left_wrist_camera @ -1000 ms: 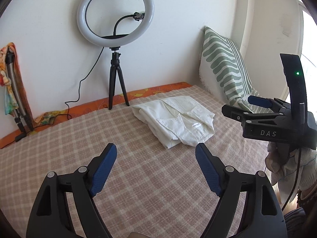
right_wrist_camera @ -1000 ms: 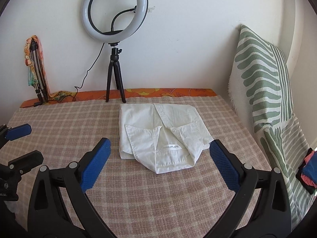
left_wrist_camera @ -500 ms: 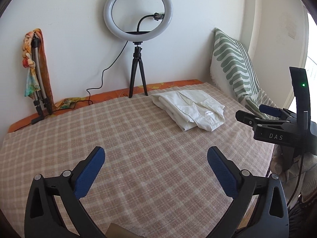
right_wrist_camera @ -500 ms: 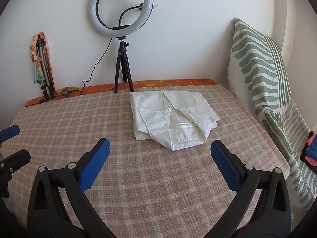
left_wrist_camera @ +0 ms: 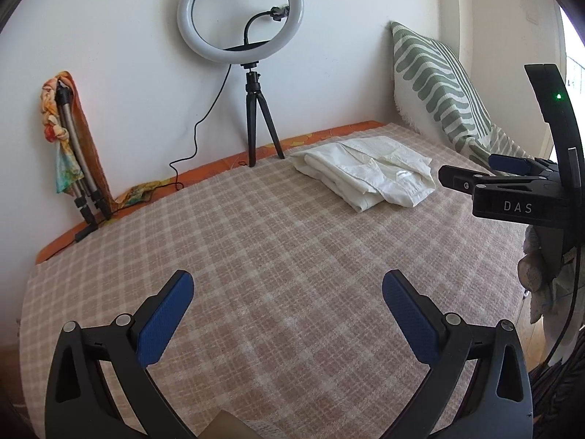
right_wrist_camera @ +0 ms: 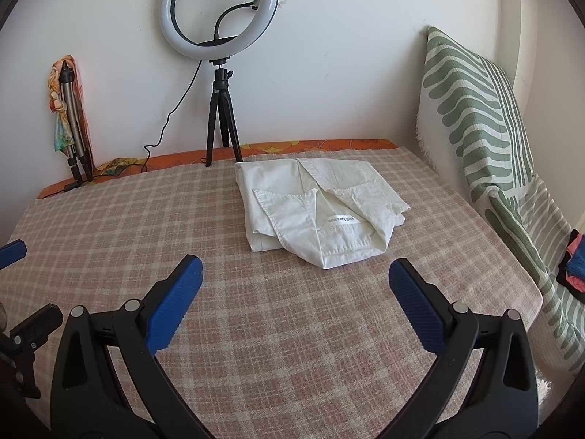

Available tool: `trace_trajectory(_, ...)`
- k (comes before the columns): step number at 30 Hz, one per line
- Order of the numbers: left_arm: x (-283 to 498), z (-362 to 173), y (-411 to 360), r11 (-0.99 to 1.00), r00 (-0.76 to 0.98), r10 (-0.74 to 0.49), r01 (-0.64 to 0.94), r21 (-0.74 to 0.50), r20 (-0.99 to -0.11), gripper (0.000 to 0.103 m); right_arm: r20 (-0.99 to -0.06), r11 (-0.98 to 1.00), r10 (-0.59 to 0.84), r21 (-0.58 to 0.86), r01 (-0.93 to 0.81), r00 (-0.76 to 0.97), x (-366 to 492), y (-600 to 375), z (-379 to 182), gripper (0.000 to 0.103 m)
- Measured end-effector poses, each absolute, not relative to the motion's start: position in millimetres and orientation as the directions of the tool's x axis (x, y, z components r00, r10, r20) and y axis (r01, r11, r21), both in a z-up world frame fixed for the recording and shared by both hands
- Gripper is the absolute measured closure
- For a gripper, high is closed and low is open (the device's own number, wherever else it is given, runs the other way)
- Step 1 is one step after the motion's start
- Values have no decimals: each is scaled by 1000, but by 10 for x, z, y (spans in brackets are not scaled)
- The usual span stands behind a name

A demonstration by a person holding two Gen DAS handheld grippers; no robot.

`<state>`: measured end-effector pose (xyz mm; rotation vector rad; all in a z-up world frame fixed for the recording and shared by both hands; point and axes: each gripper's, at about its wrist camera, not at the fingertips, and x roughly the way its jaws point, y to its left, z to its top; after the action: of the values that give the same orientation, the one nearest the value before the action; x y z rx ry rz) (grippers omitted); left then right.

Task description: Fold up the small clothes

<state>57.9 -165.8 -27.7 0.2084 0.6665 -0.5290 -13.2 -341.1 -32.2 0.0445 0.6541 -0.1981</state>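
A folded white shirt [right_wrist_camera: 318, 212] lies on the checked bed cover [right_wrist_camera: 256, 329], towards the back; it also shows in the left wrist view [left_wrist_camera: 369, 177] at the far right. My right gripper [right_wrist_camera: 294, 300] is open and empty, hovering a short way in front of the shirt. My left gripper [left_wrist_camera: 287, 314] is open and empty over bare cover, well back and left of the shirt. The right gripper shows from the side in the left wrist view [left_wrist_camera: 486, 172].
A ring light on a black tripod [right_wrist_camera: 219, 120] stands at the back edge by the wall. A green-striped cushion [right_wrist_camera: 475, 117] leans at the right. A folded tripod with a scarf [right_wrist_camera: 69, 117] leans at the back left. Coloured clothes [right_wrist_camera: 574, 259] lie at the far right.
Both grippers have drawn back from the folded shirt, the left one further and leftwards. The shirt has stayed in place. Both grippers remain open.
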Motion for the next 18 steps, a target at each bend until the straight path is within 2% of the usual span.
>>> trace_trajectory(8, 578, -414, -1676, 845, 624, -388, 534, 9, -679, 0, -617, 977, -170, -5, 213, 768, -112, -3431, -354, 0)
trace_trajectory(18, 590, -412, -1676, 846, 608, -394, 533, -13, -689, 0, -622, 975, -173, 0, 221, 763, -123, -3454, -399, 0)
